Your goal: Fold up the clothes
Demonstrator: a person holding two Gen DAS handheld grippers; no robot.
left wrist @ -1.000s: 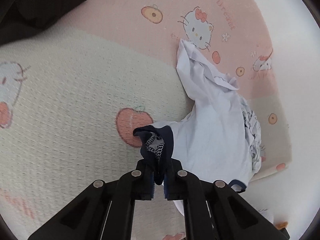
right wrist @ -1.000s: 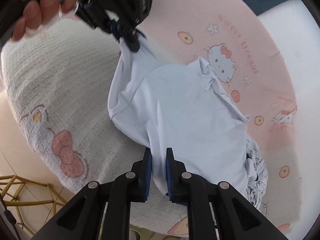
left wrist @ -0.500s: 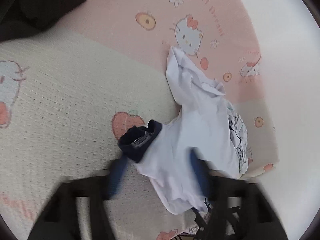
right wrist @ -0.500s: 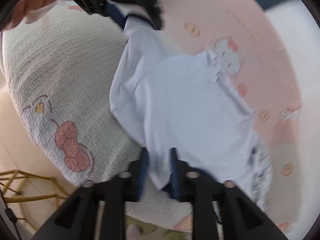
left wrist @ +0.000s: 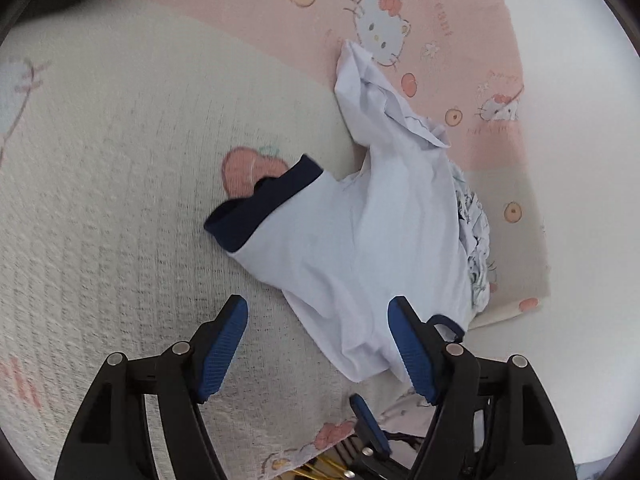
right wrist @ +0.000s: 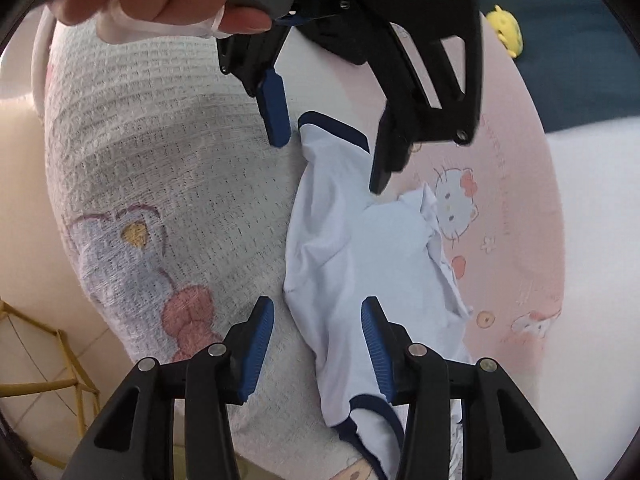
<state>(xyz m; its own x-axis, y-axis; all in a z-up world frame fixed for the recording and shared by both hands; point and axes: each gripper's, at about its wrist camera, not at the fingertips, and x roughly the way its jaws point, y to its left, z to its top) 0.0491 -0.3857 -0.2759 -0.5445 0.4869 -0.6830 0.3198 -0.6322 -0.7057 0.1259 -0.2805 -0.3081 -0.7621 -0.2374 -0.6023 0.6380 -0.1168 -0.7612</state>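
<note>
— Shirt [left wrist: 360,240] is lying on the blanket [left wrist: 120,200], crumpled, with one dark cuff [left wrist: 260,208] pointing out to the side. See it?

— Yes. Is anyone holding it?

— No. The left gripper [left wrist: 318,344] is hanging over the near edge with its jaws wide apart, gripping nothing. The right gripper [right wrist: 318,348] is at the other end, and its jaws are opening too. Cloth is lying between them, but the pads are not pressing it.

— How will it feel to pick up?

— Soft and light, I think. It will flop and bunch, not stay stiff. The dark trim [right wrist: 360,428] looks thicker, so a cuff or a hem corner is likely the best place to pinch.

— What is different from a second ago?

— Both grippers were squeezing the shirt then, the left one on that dark cuff. Now they are letting go, and the cuff is lying flat on the blanket.
</note>
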